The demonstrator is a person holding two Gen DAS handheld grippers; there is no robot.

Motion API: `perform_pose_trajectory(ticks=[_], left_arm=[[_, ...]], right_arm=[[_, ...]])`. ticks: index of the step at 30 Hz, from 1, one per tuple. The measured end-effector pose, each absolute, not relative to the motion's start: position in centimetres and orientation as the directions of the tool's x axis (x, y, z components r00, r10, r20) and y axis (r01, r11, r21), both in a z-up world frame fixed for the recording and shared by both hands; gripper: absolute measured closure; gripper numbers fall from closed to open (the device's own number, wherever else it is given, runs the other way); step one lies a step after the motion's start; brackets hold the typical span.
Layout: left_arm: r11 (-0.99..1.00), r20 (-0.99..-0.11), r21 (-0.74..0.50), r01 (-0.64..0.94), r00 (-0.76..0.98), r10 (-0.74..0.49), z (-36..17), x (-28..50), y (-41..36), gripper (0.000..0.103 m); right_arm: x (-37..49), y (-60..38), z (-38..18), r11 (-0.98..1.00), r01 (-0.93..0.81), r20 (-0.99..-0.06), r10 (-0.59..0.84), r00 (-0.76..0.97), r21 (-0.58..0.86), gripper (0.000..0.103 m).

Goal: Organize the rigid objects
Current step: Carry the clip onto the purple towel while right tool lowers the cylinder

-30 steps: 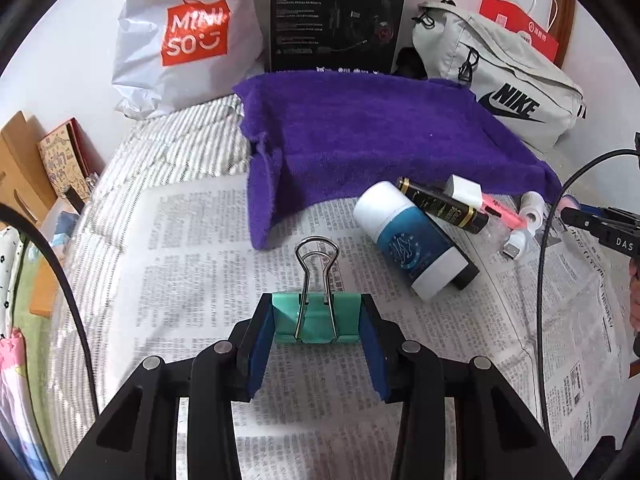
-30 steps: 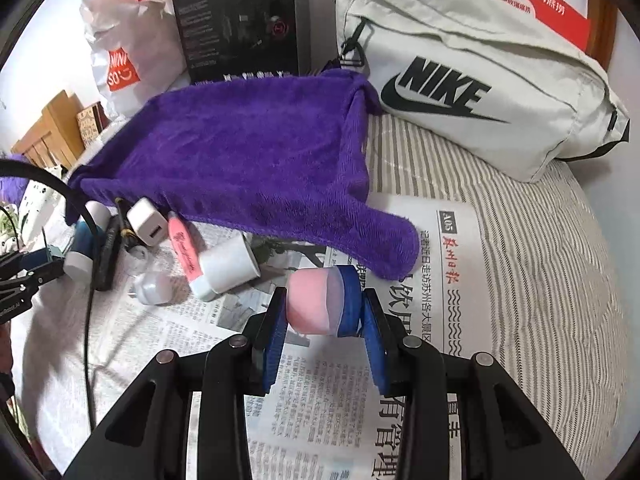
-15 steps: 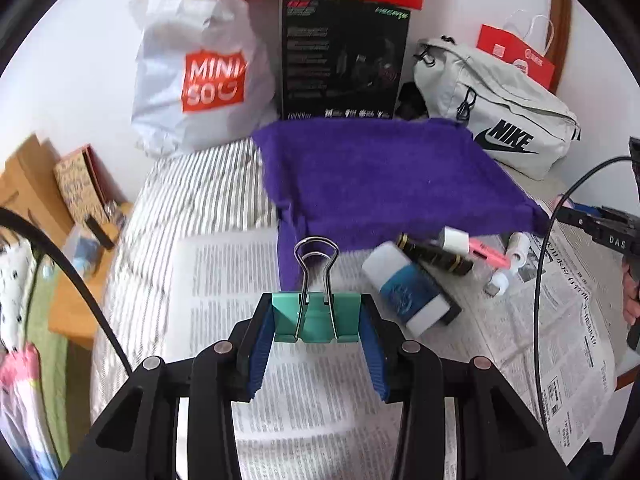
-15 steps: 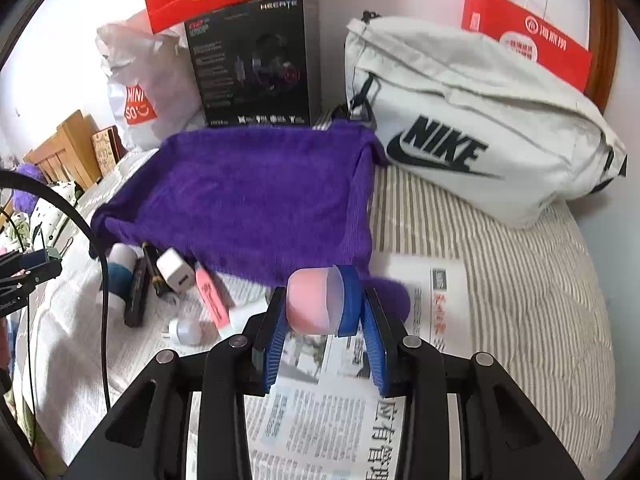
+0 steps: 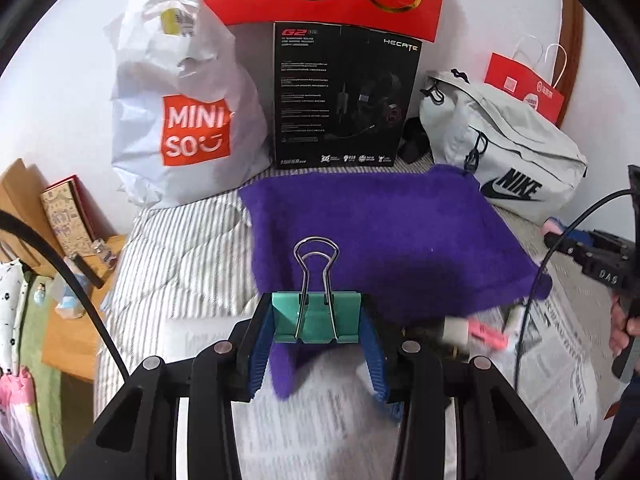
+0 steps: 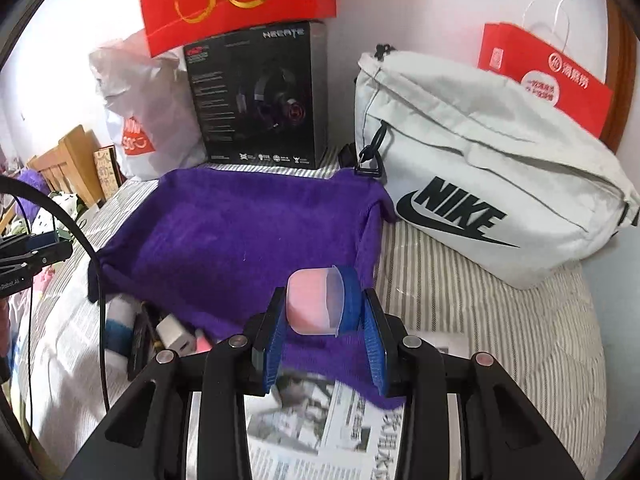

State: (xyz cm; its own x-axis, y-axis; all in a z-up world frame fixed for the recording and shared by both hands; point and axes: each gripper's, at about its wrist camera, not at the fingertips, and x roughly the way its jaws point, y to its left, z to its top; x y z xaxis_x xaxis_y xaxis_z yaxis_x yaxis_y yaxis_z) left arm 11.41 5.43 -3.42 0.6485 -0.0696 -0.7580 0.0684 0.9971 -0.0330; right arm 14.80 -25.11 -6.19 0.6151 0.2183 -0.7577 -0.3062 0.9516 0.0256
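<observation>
Both grippers have risen since the earlier frames, each with its load. Left gripper (image 5: 318,328): jaws clamped on the green binder clip (image 5: 316,317), held above the purple towel (image 5: 384,236), wire handles toward 12 o'clock. Right gripper (image 6: 324,326): jaws clamped on the pink-and-blue container (image 6: 320,300), over the towel's near edge, white bag (image 6: 492,184) at 2 o'clock.

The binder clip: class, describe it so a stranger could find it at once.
Find the purple towel on the striped bed. In front of it, the left hand-held gripper pinches a binder clip. It is the only teal thing, with wire handles standing up.
</observation>
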Motion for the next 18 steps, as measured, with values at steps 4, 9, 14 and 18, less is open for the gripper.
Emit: perform_pose_trajectory(ticks=[4,9,14,18], left_arm=[[0.995,-0.759,-0.051,0.084,0.645,-0.093,-3.7,13.8,4.8,0.064],[0.997,-0.760,-0.039,0.067,0.646,-0.073,-4.2,16.9,4.5,0.064],[0.996,-0.782,-0.061,0.070,0.617,-0.091,-5.7,19.6,4.4,0.064],[0.995,-0.795,-0.078,0.055,0.599,-0.096,-7.2,21.6,4.7,0.064]], right_arm=[[17.0,-23.9,-6.7,0.946,-0.320,-0.766,0.234,0.599,0.039,0.067],[20.2,-21.9,-7.1,0.937,-0.346,-0.774,0.256,0.579,0.051,0.067],[23.2,-19.9,-8.8,0.925,-0.380,-0.796,0.244,0.554,0.019,0.067],[25.6,-19.1,-11.0,0.925,-0.379,-0.829,0.221,0.514,0.012,0.067]])
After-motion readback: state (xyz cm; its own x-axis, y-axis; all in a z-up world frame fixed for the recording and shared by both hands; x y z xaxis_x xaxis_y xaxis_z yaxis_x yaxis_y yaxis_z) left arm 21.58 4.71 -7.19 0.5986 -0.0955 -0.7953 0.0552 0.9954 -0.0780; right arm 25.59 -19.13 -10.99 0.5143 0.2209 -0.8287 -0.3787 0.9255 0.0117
